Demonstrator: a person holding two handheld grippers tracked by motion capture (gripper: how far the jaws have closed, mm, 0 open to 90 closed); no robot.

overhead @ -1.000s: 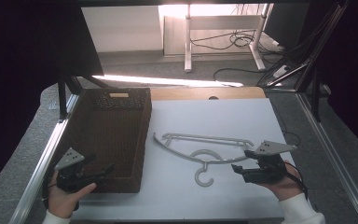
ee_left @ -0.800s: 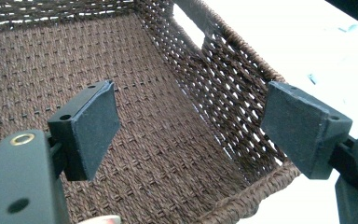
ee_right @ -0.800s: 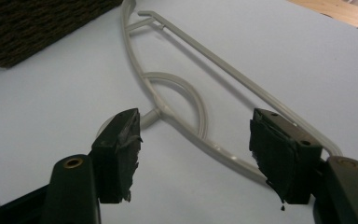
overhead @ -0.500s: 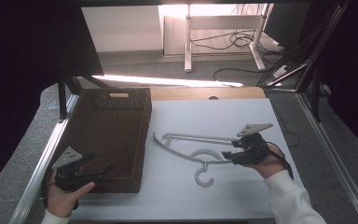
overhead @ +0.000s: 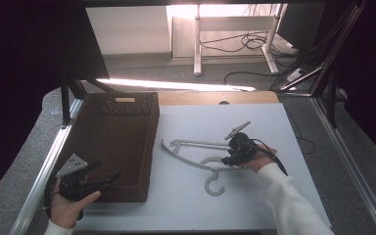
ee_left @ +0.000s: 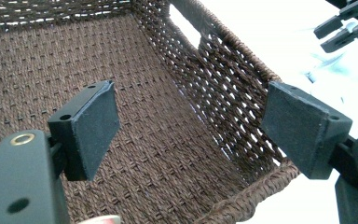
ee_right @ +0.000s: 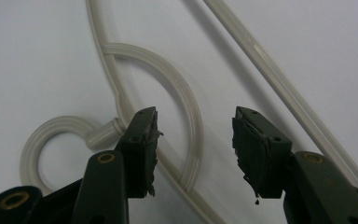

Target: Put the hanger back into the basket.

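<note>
High view: one white surface (overhead: 254, 122), one brown woven basket (overhead: 122, 142) on its left part, one pale plastic hanger (overhead: 196, 152) lying flat on the surface just right of the basket, two grippers. Basket looks empty in the left gripper view, nothing inside on the weave. Likely job is hanger into basket; nothing done yet, hanger is flat on the surface, not lifted. Left to do: grip it, lift it, carry it over the basket wall, set it in. Right gripper (overhead: 231, 157) is low over the hanger near the curved neck above the hook; its jaws have just been closing and stand about half open, the hanger's curved bar (ee_right: 193, 121) lies under the gap between them in the right gripper view, pads not pressing on it. Left gripper (overhead: 106, 180) sits at the basket's near corner, jaws wide, holding nothing, aimed into the basket over the near right wall (ee_left: 233, 98). Hook count: one.
</note>
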